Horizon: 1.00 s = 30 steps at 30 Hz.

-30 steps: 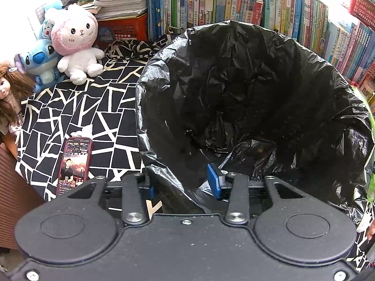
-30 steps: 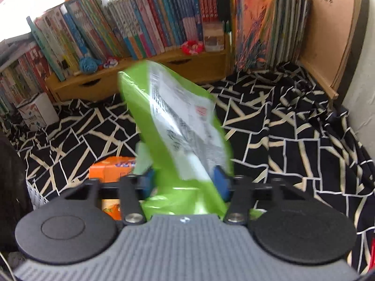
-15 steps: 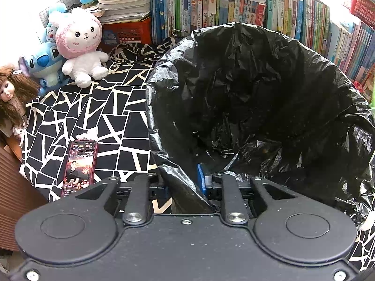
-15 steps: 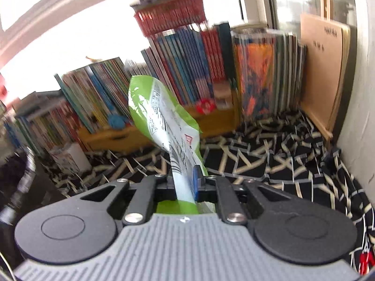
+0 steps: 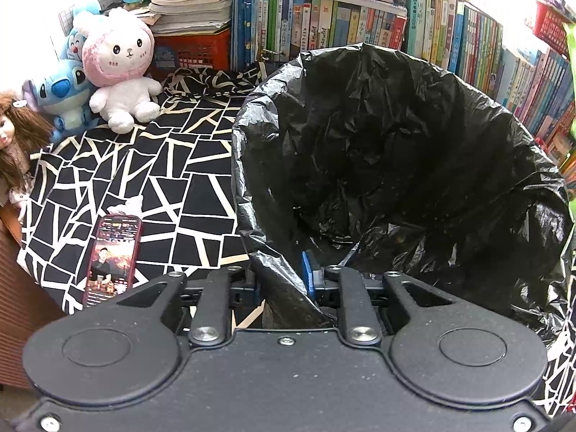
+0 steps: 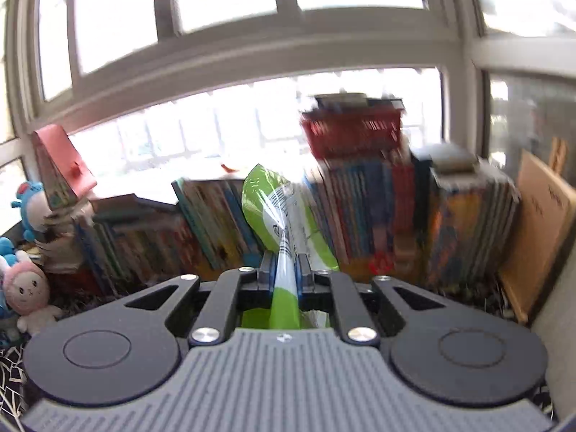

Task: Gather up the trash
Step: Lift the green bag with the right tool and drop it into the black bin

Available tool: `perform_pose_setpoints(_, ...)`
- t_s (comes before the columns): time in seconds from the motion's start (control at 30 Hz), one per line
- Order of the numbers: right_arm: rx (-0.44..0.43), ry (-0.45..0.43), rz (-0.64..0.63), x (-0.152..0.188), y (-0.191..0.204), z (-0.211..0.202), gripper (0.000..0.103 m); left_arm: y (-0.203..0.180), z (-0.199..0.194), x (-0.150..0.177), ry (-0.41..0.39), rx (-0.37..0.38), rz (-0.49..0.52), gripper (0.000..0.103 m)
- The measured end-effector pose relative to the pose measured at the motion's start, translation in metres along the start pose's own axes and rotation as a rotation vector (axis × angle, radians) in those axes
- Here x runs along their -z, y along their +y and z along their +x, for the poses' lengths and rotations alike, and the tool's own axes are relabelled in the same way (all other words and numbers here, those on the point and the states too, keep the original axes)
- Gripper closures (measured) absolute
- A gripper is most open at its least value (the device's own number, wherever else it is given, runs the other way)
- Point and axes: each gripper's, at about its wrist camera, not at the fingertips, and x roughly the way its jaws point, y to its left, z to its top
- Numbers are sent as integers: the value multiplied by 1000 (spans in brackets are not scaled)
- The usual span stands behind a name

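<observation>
A black trash bag (image 5: 396, 165) lines a bin and gapes wide in the left wrist view. My left gripper (image 5: 284, 277) is shut on the bag's near rim, one blue pad inside, the other finger outside. In the right wrist view my right gripper (image 6: 286, 270) is shut on a green and white snack wrapper (image 6: 277, 216), which stands edge-on and points up toward the window. A sliver of green wrapper (image 5: 570, 50) shows at the right edge of the left wrist view, above the bag.
A phone (image 5: 111, 259) lies on the black-and-white patterned cloth (image 5: 151, 165) left of the bag. Plush toys (image 5: 118, 64) and a doll (image 5: 14, 144) sit at the back left. Rows of books (image 5: 324, 25) line the back and right. A red basket (image 6: 352, 133) tops the books.
My left gripper closed on the bag's rim. My right gripper closed on the green wrapper, lifted it off the cloth and tilted upward, so the view now faces the window.
</observation>
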Motion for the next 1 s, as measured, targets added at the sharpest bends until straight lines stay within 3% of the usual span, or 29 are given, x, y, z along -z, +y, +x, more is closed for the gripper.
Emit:
perform_pose_setpoints(0.2, -148, -106, -32, -64, 50, -25, 88, 5, 0, 0, -1, 31, -15, 82)
perform_pose_setpoints(0.57, -394, -157, 0, -107, 108, -28, 86, 6, 0, -1, -1, 43, -35, 78)
perform_pose_setpoints(0.7, -449, -152, -11, -104, 117, -28, 84, 5, 1, -1, -3, 40, -42, 79)
perform_pose_setpoints(0.8, -479, -94, -28, -82, 121, -17, 83, 5, 1, -1, -4, 37, -44, 79)
perform_pose_setpoints(1.0, -523, 157, -5, -8, 122, 24, 83, 3, 1, -1, -5, 25, -39, 79)
